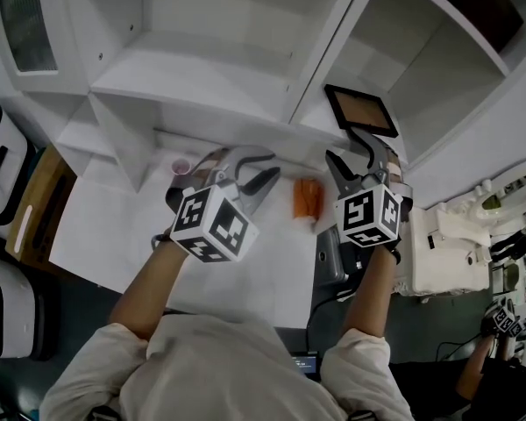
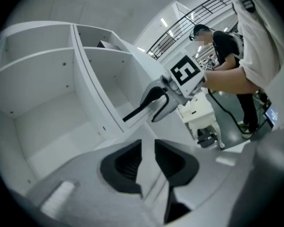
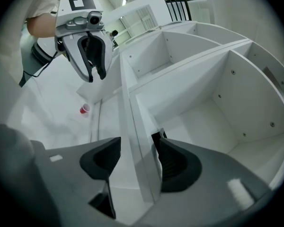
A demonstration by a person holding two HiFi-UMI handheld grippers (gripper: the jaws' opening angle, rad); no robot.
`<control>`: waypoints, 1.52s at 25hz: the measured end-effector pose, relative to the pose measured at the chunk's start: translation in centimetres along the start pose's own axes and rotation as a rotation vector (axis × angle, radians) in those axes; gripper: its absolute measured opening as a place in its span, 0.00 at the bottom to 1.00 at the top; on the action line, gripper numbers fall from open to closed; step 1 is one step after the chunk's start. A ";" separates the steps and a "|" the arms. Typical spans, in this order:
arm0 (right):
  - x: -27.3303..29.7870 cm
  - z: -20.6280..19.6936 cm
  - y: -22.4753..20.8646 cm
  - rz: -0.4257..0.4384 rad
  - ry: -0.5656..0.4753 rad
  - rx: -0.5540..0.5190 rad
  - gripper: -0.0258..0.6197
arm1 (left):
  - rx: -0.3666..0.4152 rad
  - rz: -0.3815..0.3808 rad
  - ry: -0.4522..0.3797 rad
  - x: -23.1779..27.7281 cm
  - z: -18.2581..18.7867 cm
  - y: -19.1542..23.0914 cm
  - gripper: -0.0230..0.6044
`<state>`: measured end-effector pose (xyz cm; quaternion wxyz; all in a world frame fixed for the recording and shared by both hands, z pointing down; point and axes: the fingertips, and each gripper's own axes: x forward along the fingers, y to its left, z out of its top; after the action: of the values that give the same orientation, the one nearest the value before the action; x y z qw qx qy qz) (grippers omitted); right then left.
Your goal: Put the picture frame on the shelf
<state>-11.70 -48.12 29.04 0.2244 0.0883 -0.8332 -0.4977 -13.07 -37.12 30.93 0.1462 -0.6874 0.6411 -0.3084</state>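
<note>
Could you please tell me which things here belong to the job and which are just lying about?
Job: picture frame, shelf, right gripper, left gripper.
Lying about: orange object, red cup, both on the white table.

In the head view the lower edge of the picture frame (image 1: pixel 361 110) is overlapped by a jaw of the right gripper (image 1: pixel 342 143). In the right gripper view only a dark corner (image 3: pixel 157 137) is seen above one jaw, and whether it belongs to the frame cannot be told. The orange thing (image 1: pixel 308 198) on the worktop (image 1: pixel 114 226) is too blurred to be identified, the small cup (image 1: pixel 181 166) is partly covered by the left gripper (image 1: pixel 274 163), and the black-and-white cases (image 1: pixel 0 160) are cut off by the left edge.
</note>
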 end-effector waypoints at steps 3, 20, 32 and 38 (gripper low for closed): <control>-0.1 0.5 -0.1 -0.003 -0.001 0.008 0.44 | -0.037 -0.017 -0.009 -0.4 -0.5 -0.3 0.18; -5.1 1.1 3.0 -0.082 -0.014 0.299 0.43 | -0.223 -0.048 -0.051 -4.0 -4.0 -1.3 0.18; -11.7 1.8 8.8 -0.247 0.045 0.624 0.33 | -0.298 -0.041 -0.141 -7.2 -6.0 -2.0 0.18; -14.8 3.7 12.4 -0.321 0.049 0.744 0.29 | -0.307 -0.089 -0.165 -9.0 -7.5 -3.9 0.18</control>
<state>0.64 -33.66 34.10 0.1163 0.3044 -0.9265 -0.1885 -14.48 -26.39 36.88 0.0779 -0.7521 0.6356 -0.1557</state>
